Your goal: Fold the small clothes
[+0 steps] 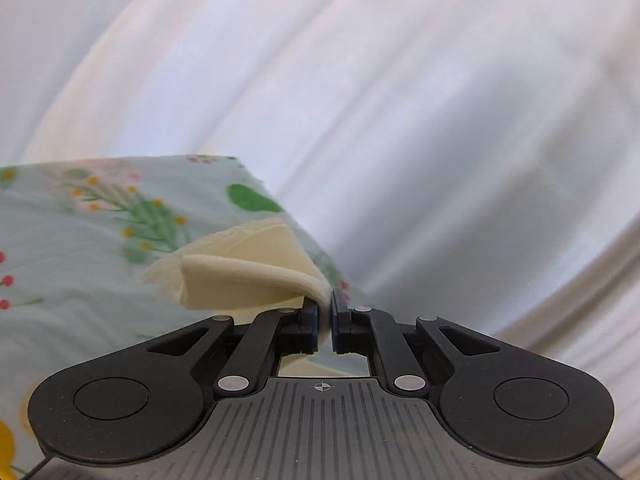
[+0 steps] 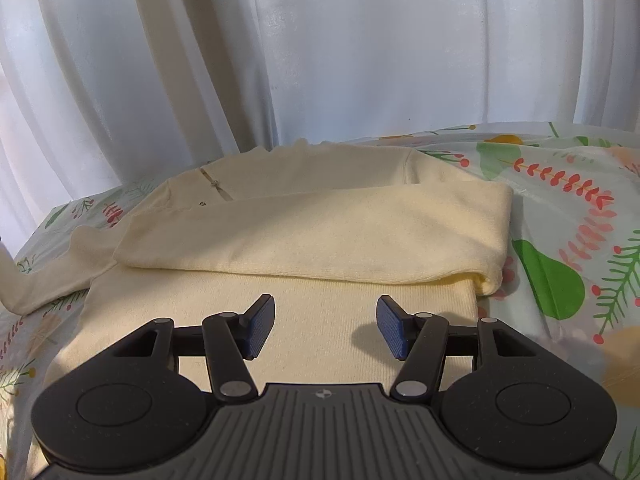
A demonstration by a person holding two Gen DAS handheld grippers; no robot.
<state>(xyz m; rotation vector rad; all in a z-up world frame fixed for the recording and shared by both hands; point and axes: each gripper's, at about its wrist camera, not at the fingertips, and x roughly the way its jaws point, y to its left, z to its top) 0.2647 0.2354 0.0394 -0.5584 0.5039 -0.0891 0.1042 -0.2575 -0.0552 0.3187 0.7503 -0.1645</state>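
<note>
cream knit top (image 2: 304, 236) lies on the floral sheet (image 2: 568, 216), one sleeve already folded across, the left gripper (image 1: 325, 314) pinching the other sleeve (image 1: 240, 280), the right gripper (image 2: 326, 326) hovering spread, final folds remaining.

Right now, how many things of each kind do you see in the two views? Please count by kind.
Cream garment: 1
Floral sheet: 1
White curtain: 1
Grippers: 2, the left gripper shut on the garment's cloth, the right gripper open above it
Total: 5
</note>
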